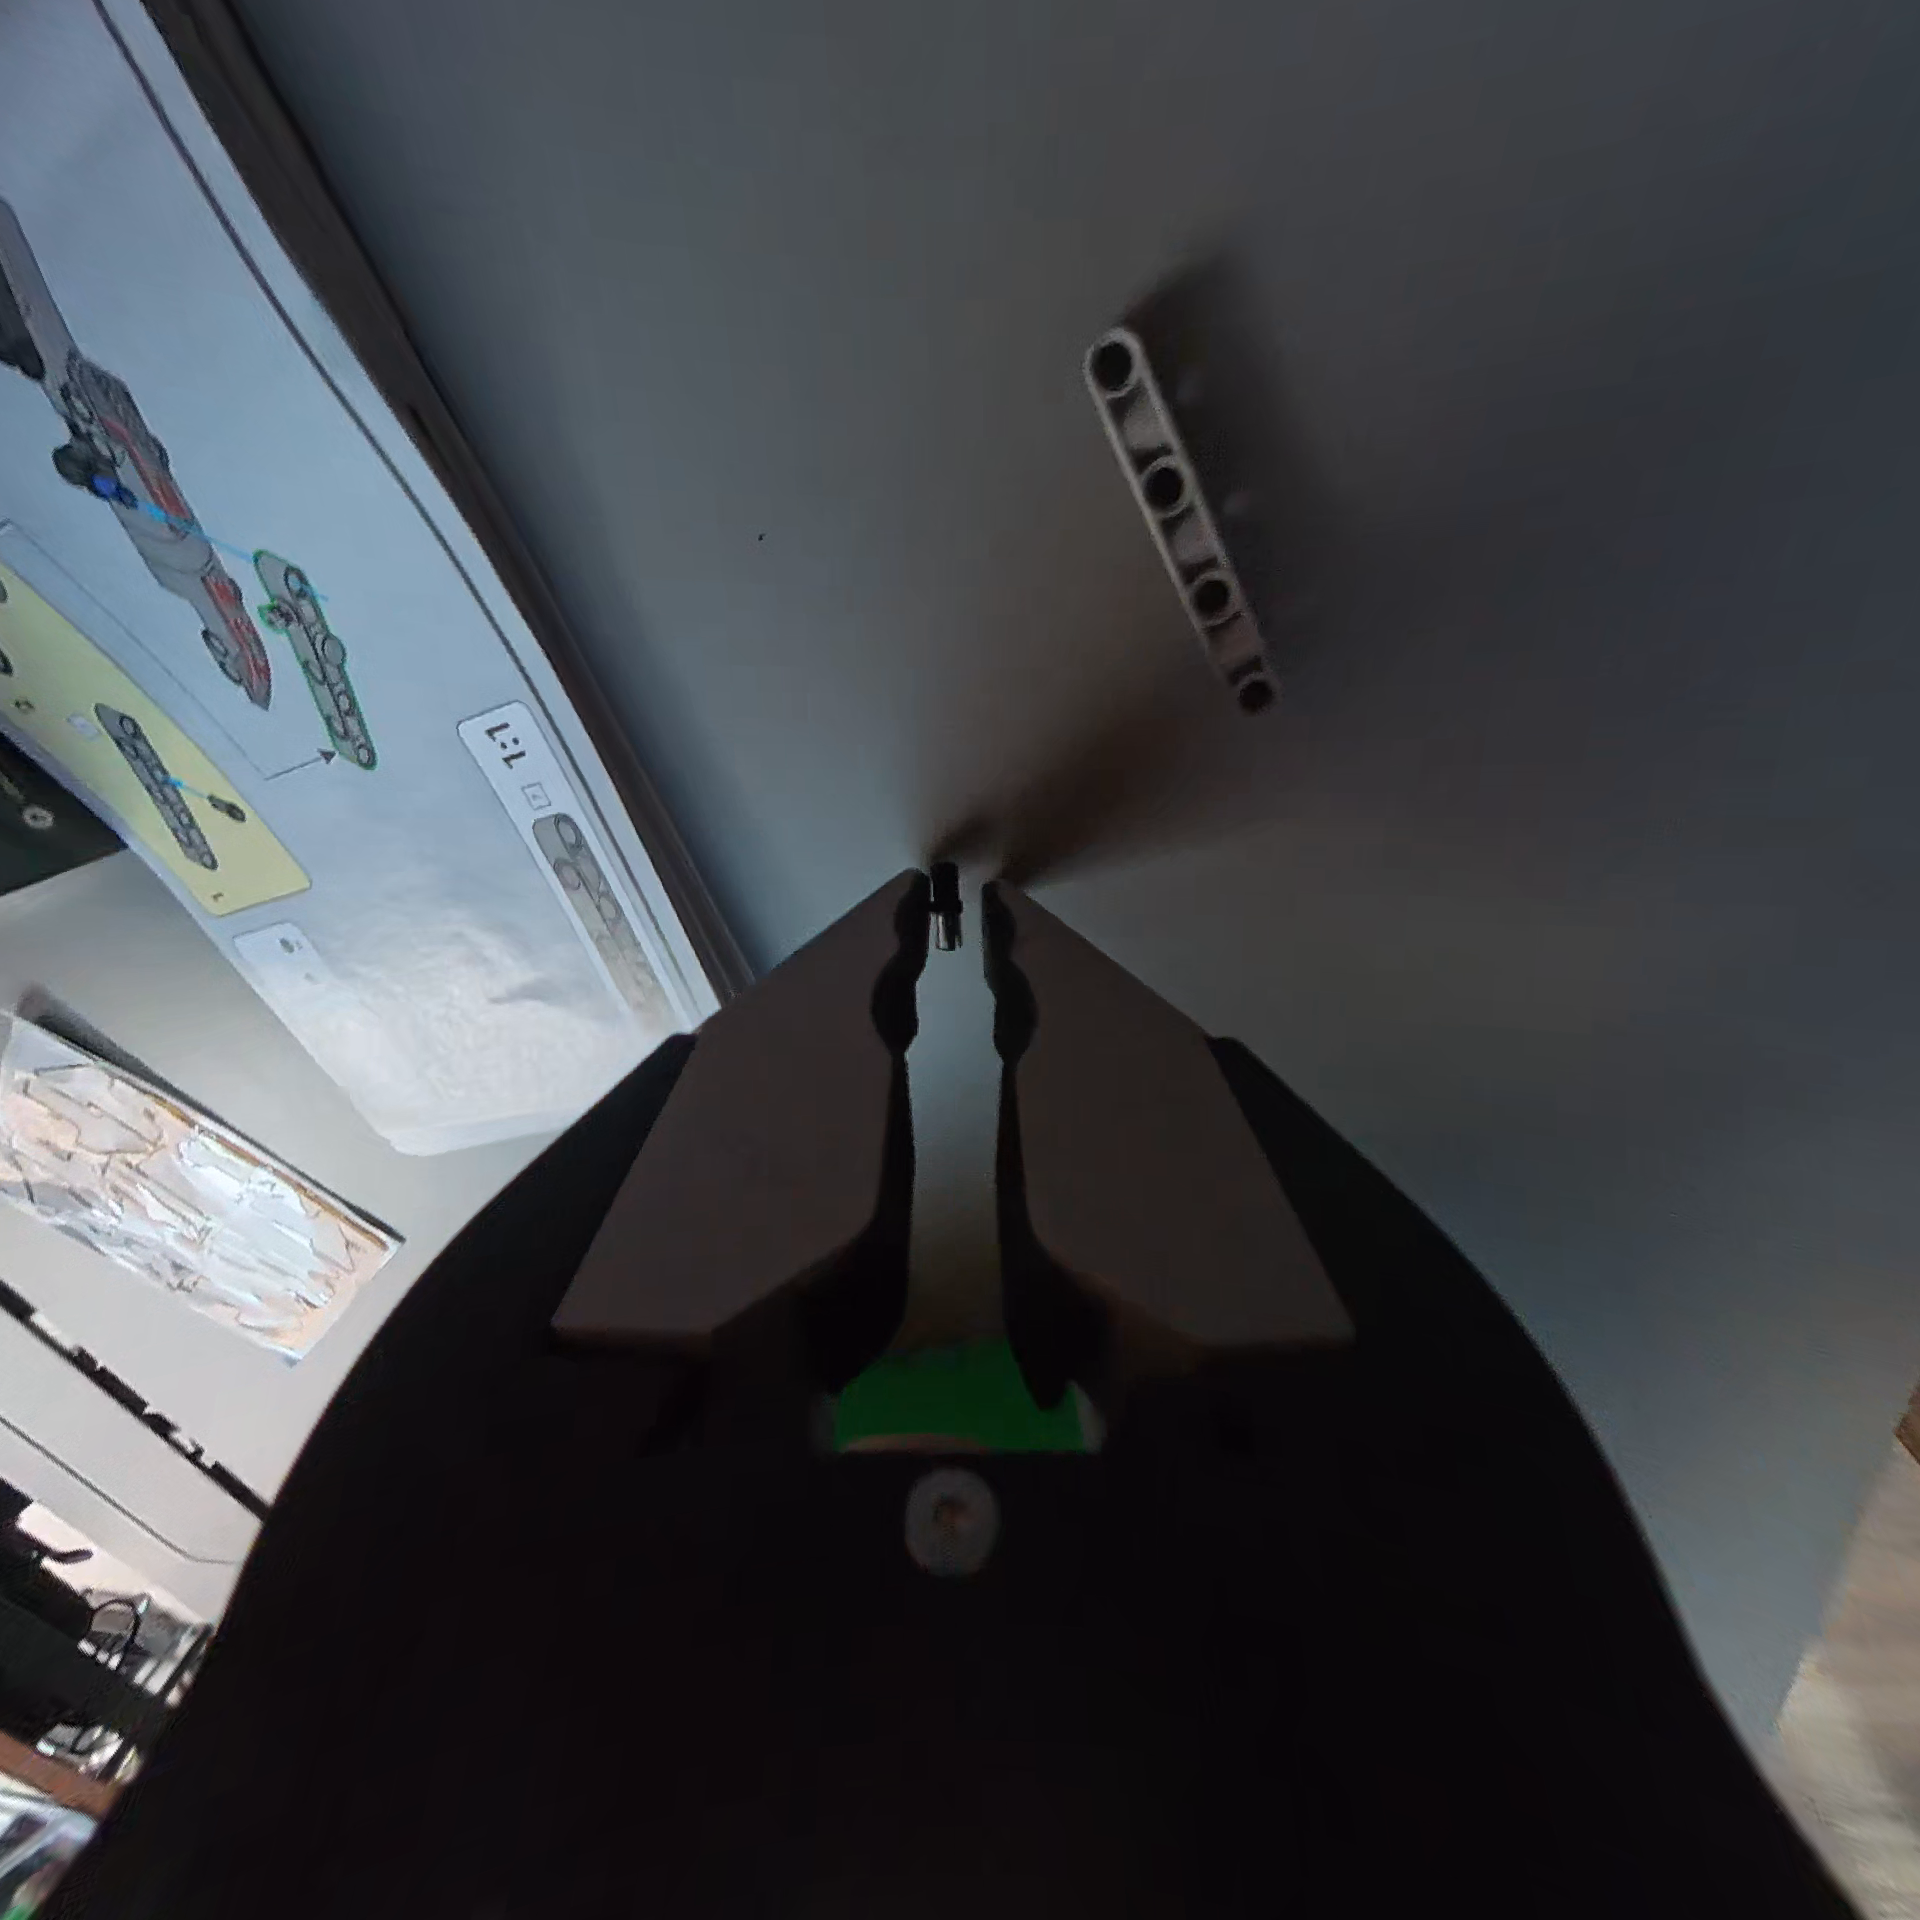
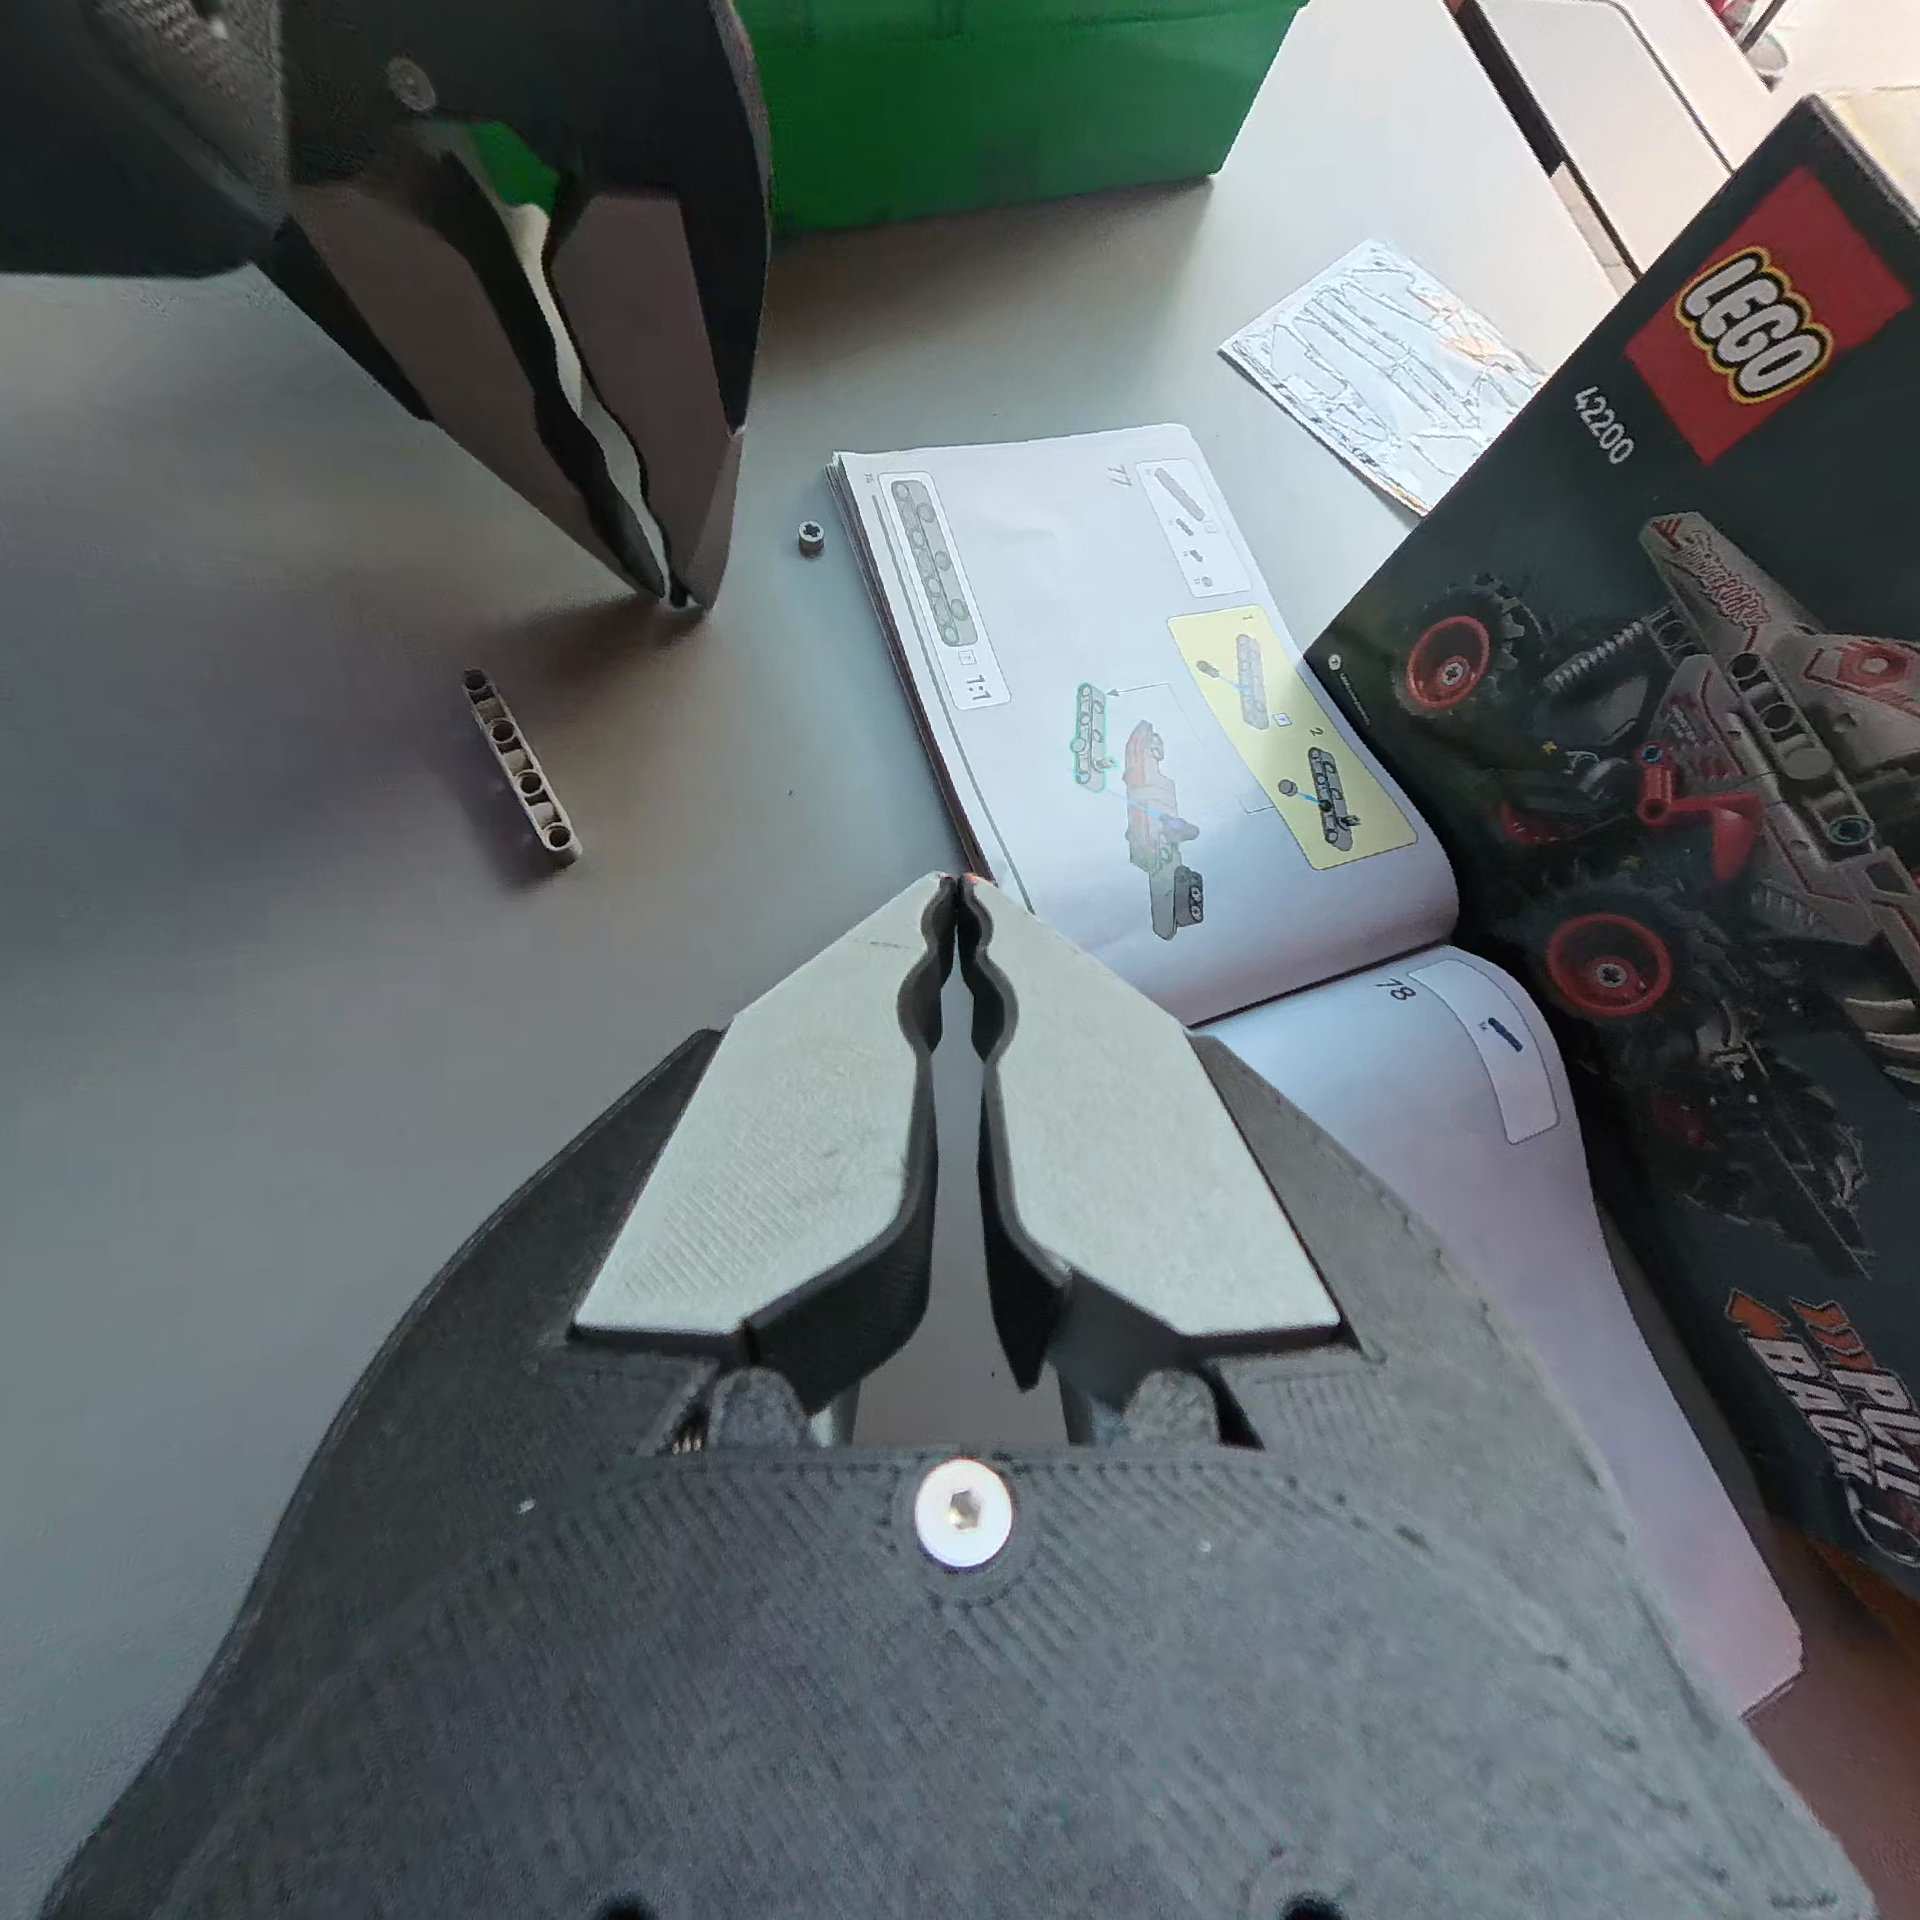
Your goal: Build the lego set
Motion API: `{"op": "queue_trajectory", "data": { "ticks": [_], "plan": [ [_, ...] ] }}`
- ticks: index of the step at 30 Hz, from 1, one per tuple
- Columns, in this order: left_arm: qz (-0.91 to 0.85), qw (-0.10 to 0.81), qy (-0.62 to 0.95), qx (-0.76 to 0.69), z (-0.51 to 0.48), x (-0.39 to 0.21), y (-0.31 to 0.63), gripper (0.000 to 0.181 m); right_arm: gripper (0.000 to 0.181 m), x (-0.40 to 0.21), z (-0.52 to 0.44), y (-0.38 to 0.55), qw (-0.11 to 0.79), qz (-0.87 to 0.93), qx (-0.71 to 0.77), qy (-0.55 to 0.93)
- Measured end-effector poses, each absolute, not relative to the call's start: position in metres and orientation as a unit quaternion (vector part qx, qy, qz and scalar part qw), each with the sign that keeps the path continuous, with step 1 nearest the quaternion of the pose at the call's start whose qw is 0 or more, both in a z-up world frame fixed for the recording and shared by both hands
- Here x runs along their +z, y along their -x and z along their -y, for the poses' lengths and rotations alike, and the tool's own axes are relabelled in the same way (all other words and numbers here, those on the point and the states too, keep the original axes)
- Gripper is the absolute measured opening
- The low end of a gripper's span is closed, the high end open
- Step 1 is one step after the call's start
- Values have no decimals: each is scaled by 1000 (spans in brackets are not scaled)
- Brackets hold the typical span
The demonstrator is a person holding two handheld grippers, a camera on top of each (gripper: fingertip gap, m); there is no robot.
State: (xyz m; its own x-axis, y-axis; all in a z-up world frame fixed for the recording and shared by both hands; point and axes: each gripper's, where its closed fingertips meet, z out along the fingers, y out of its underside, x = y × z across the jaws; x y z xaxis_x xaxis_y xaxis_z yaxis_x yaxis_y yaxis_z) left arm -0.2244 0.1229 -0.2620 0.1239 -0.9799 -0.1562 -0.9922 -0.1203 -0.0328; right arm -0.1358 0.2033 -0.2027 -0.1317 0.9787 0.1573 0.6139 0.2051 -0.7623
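A small black pin stands on the grey table between the tips of my left gripper. The fingers are narrowly open around it, with a gap on the right side. A light grey beam with several holes lies beyond the tips to the right, apart from them. In the right wrist view the left gripper points down at the table, with the beam to its lower left. My right gripper is shut above the table by the booklet's edge. A tiny reddish speck shows at its tips; I cannot tell what it is.
An open instruction booklet lies right of the grippers, and a small grey bush sits by its corner. The set's dark box and a sticker sheet lie farther right. A green bin stands at the back. My right fingertips sit around 15 cm from my left ones.
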Motion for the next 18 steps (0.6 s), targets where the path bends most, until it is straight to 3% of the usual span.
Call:
{"op": "queue_trajectory", "data": {
  "ticks": [1,5,12,14,16,18],
  "plan": [
    [-663,65,745,38,-121,-262,221,5,0,-203,-203,136,333,701,273,568],
    [-654,58,754,14,-121,-260,221,21,0,-204,-202,136,334,704,268,566],
    [-598,138,789,-26,-115,-206,224,22,0,-207,-211,132,332,695,268,578],
    [-556,188,810,-7,-114,-162,257,21,0,-206,-215,130,334,691,269,581],
    [-481,259,836,50,-130,-114,317,9,0,-206,-218,130,333,687,272,585],
    [-411,247,877,40,-132,-101,378,7,0,-207,-219,130,328,684,278,589]
  ]
}}
